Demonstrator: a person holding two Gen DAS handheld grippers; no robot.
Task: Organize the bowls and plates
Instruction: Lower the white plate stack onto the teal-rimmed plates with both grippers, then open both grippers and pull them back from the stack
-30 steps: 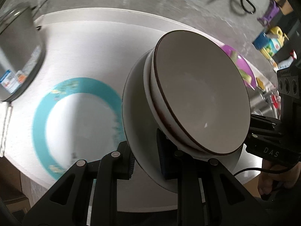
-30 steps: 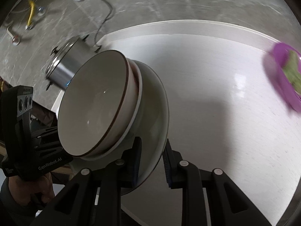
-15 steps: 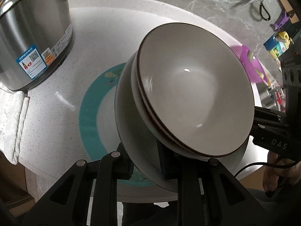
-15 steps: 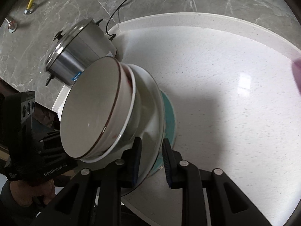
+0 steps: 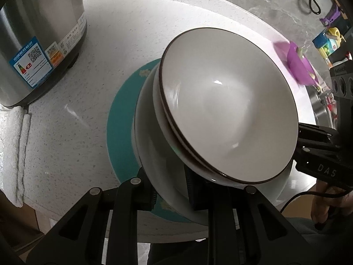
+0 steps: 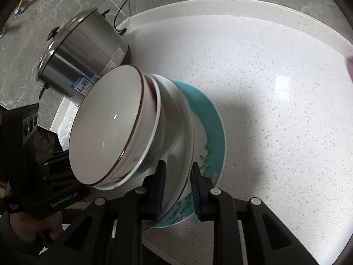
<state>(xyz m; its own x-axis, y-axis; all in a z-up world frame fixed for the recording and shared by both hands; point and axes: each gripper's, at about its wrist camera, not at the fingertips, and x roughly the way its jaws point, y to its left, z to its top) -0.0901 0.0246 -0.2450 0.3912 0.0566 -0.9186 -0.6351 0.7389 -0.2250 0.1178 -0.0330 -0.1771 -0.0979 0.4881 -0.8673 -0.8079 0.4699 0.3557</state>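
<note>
Held white plate [image 5: 158,176] with two stacked bowls [image 5: 229,110] over teal plate [image 6: 211,119], left gripper [image 5: 169,190] and right gripper [image 6: 176,185] clamped narrow on opposite rims; risked bowls sliding if tilted.

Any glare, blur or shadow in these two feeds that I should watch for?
Left wrist view: small glare spots inside the top bowl; the purple bowl near the right edge is smeared. Right wrist view: a bright glare patch on the white table, and the stack's dark shadow falls beside the teal plate. Both views bend straight edges.
</note>
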